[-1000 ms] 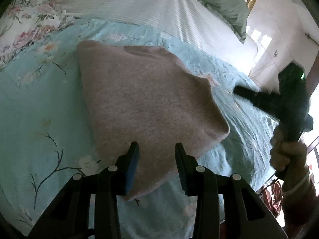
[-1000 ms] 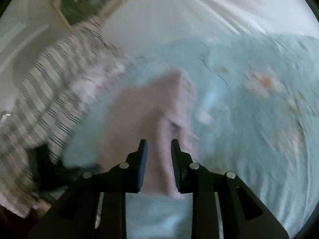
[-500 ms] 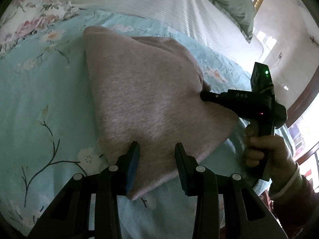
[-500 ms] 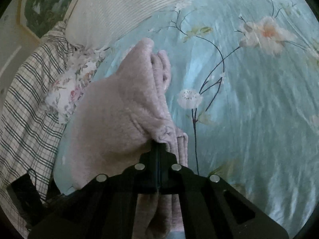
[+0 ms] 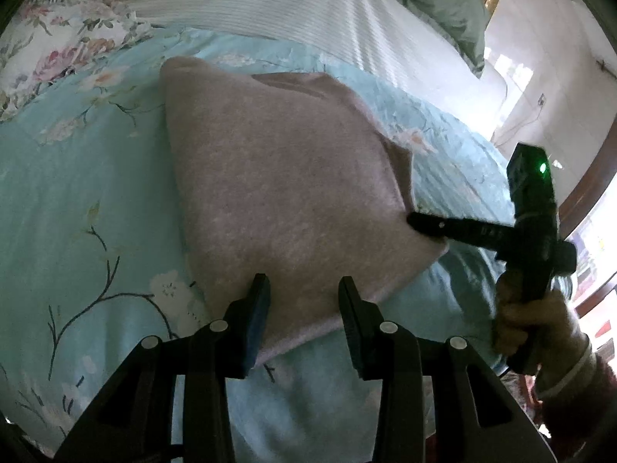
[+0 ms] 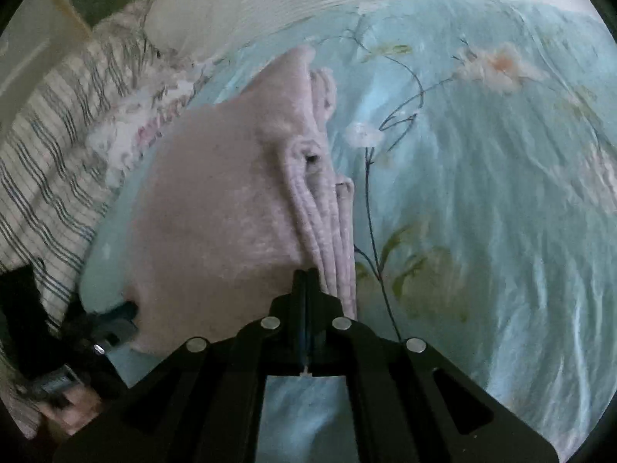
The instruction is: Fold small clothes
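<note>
Pale turquoise bedding printed with thin branches and white and peach blossoms covers the bed point(image 5: 69, 177), and on it lies a folded pinkish-grey fleece garment point(image 5: 277, 193).

Seen from the left wrist camera, the left gripper point(image 5: 304, 318) hovers low at the garment's near corner, its fingers point(image 5: 257, 308) apart on either side of that corner and not pressing on the cloth. To the right of the garment, a hand point(image 5: 528, 328) in a dark red sleeve holds the right gripper point(image 5: 414, 223), whose black fingers are together at the garment's right edge. A green light glows on its body. Faint lettering on the gripper's arm is too blurred to read. Beyond the garment lie a white ribbed cover point(image 5: 308, 4) and a green pillow point(image 5: 439, 4).

Only the right wrist camera shows the garment's stacked, ribbed layers point(image 6: 327, 208) along that edge. The right gripper's point(image 6: 306, 276) fingers are shut tight against the lower end of these layers; whether cloth is pinched between them cannot be told. Left of the garment is a striped, checked fabric point(image 6: 46, 162), and below it part of the left gripper point(image 6: 112, 320) held in a hand point(image 6: 77, 409).
</note>
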Motion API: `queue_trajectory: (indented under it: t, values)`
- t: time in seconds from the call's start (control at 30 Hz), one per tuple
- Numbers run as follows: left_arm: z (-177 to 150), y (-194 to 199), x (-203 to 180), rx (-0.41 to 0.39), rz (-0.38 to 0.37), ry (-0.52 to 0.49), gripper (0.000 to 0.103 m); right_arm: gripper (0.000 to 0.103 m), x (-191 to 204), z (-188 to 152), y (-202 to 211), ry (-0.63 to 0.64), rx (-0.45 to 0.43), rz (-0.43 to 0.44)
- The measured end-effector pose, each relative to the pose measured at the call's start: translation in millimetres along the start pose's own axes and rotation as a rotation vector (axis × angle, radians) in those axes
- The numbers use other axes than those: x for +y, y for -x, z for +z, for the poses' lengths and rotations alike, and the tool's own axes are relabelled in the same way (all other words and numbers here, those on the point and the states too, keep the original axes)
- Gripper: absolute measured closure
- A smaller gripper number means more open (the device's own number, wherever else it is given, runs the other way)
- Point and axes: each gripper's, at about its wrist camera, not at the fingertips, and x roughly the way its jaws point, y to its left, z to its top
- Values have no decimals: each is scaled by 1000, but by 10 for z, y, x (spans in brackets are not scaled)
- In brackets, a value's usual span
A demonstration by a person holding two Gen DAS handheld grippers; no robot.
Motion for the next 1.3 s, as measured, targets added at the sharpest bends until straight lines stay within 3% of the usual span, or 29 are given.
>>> queue_trajectory:
  t: [0.17, 0.37, 0.57, 0.67, 0.73, 0.77, 0.83, 0.93, 1.07, 1.3]
  values:
    - [-48, 11, 13, -12, 9, -5, 66, 103, 97, -14, 0, 48, -4, -49]
    - [37, 113, 12, -7, 13, 0, 68, 103, 97, 31, 100, -5, -7, 6]
    - [624, 261, 238, -116, 21, 54, 68, 100, 287, 455, 343, 13, -115, 77]
    - [994, 106, 384, -154, 18, 121, 68, 100, 368, 771, 128, 26, -116, 69]
    - [1182, -77, 473, -139, 11, 156, 69, 100, 345, 963, -114, 6, -96, 60]
    - [1242, -201, 516, -113, 44, 160, 70, 100, 316, 1017, -221, 5, -85, 27]
    - [1274, -458, 625, -34, 113, 179, 85, 101, 172, 1072, -474, -25, -48, -11]
    - [1261, -560, 692, -31, 105, 192, 86, 103, 26, 1060, -567, -60, -47, 16]
    - [1268, -552, 595, -21, 152, 138, 86, 103, 37, 1074, -535, -56, -45, 14]
    - [1033, -176, 500, -31, 136, 124, 86, 100, 222, 958, -190, -30, -69, 39]
